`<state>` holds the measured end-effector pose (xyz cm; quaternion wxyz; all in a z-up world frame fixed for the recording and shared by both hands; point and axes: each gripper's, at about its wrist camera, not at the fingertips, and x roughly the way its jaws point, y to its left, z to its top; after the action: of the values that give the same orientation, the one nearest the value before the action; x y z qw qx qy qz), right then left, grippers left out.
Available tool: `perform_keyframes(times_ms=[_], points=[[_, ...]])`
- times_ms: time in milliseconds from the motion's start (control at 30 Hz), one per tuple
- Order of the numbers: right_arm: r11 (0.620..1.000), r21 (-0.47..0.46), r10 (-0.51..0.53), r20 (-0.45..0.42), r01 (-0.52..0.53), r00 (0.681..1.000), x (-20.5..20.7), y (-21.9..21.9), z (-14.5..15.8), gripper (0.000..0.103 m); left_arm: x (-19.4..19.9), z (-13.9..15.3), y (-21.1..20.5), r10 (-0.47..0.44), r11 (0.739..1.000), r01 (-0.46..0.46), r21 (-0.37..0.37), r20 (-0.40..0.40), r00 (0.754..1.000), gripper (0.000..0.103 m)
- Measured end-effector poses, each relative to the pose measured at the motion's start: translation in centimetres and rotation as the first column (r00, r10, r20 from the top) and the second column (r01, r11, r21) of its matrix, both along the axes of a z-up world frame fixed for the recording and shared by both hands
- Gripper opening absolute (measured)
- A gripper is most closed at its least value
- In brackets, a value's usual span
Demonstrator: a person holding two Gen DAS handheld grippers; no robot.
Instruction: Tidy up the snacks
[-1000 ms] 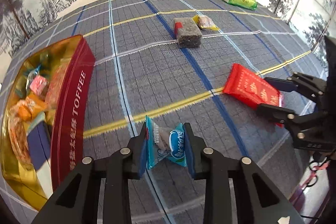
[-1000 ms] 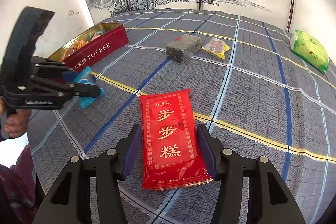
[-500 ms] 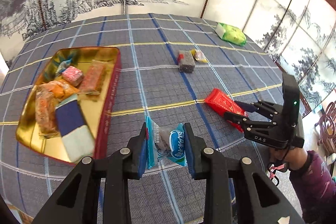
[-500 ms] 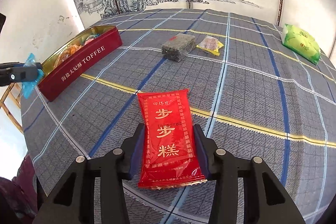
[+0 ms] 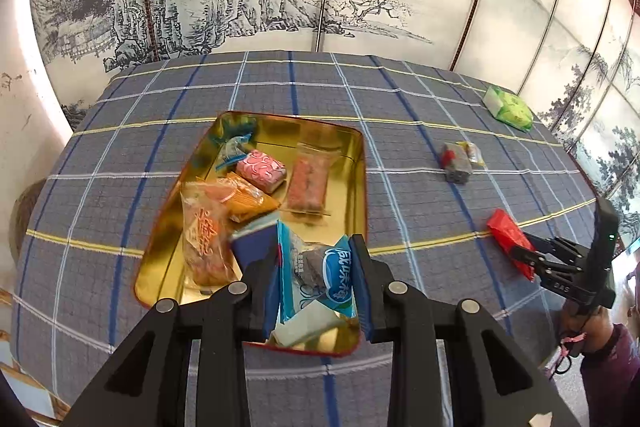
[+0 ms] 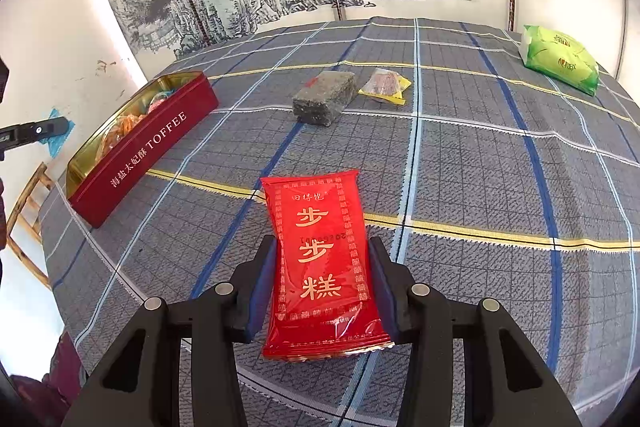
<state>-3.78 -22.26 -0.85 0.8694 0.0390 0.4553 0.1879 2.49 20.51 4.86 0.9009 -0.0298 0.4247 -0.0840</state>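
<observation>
My left gripper [image 5: 316, 259] is shut on a blue and white snack packet [image 5: 336, 279] and holds it in the air over the near end of the gold-lined red toffee tin [image 5: 356, 163]. The tin holds several wrapped snacks, among them a pink one [image 5: 260, 167] and an orange one [image 5: 206, 227]. My right gripper [image 6: 322, 251] is shut on a red packet [image 6: 320, 219] with gold characters, both pads against its long sides. The packet lies flat on the checked tablecloth. From the right wrist, the tin [image 6: 152, 147] is at the left, with the left gripper [image 6: 40, 129] beyond it.
A dark grey block-shaped packet [image 6: 324, 99] and a small yellow-edged packet [image 6: 386, 85] lie mid-table. A green bag [image 6: 558, 59] sits at the far right corner. Painted screens stand behind the table. A wooden frame [image 6: 28, 195] shows past the left table edge.
My left gripper has risen and swung left with the blue packet, from low over the cloth to above the tin. The right jaws have closed in onto the red packet.
</observation>
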Motion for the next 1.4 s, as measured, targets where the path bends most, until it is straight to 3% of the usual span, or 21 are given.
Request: perform_keyframes(times_ms=[433,1133,1233,1400], points=[[1.0,-0.013,0.005,0.005,-0.005,1.0,-0.1,0.2,0.0,0.046,6.5,-3.3,-1.6,-0.008,1.0,0.009,0.025,-0.036,0.999,0.028],[1.0,-0.021,0.007,0.007,-0.007,1.0,0.0,0.4,-0.1,0.046,8.1,-5.0,-3.1,0.015,0.993,-0.012,0.116,-0.027,1.0,0.029],[1.0,-0.021,0.006,0.007,-0.006,1.0,-0.1,0.4,-0.1,0.046,7.8,-4.9,-3.2,0.025,0.992,-0.022,0.128,-0.021,0.999,0.033],[1.0,-0.026,0.006,0.004,-0.006,1.0,-0.1,0.5,-0.1,0.046,6.5,-4.1,-3.4,0.062,0.983,-0.066,0.171,0.028,0.998,0.052]])
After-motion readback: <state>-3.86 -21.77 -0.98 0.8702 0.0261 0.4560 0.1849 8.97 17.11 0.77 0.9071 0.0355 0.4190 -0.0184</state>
